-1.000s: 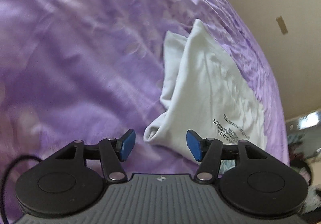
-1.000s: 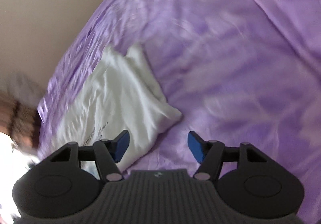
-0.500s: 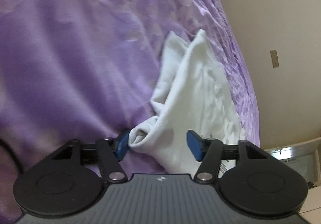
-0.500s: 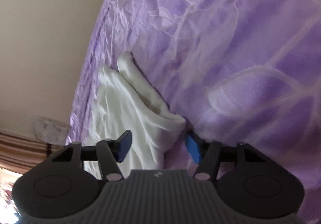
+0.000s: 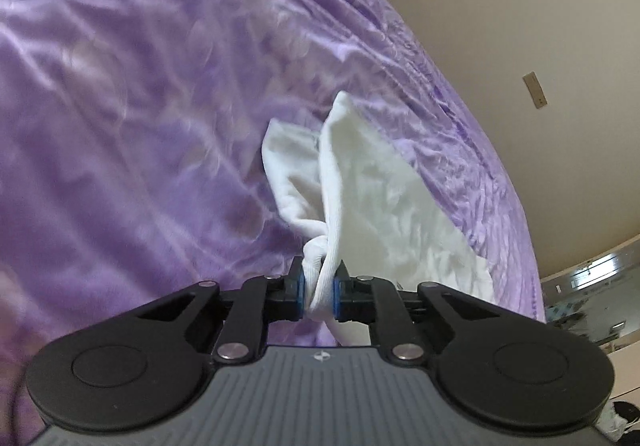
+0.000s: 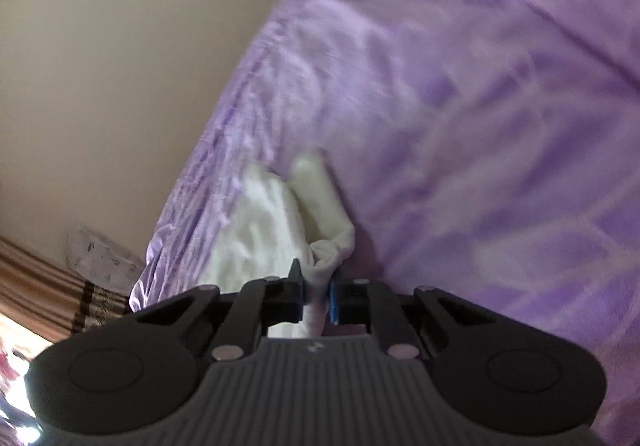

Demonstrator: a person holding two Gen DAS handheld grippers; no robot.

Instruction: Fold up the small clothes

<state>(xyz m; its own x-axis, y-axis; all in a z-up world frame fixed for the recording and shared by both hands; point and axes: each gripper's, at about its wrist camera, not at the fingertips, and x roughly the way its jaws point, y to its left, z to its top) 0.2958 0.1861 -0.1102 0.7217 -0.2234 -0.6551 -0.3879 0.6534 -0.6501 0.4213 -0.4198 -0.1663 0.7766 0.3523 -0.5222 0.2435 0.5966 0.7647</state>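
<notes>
A small white garment [image 5: 376,202] lies partly folded on a purple bedsheet [image 5: 140,106]. My left gripper [image 5: 319,292] is shut on a bunched corner of the garment, cloth pinched between the blue pads. In the right wrist view the same white garment [image 6: 260,230] lies on the sheet [image 6: 480,106]. My right gripper [image 6: 318,300] is shut on another bunched corner of it. The cloth rises from the sheet toward both grippers. The rest of the garment below the grippers is hidden by their bodies.
A beige wall [image 5: 520,6] with a switch plate [image 5: 535,84] runs along the bed's far edge. In the right wrist view a patterned white bag [image 6: 100,258] and a striped curtain [image 6: 36,286] sit past the bed's edge at lower left.
Both grippers went from open beside the garment's corners to shut on them. The pinched corners have bunched up and lifted slightly off the sheet.
</notes>
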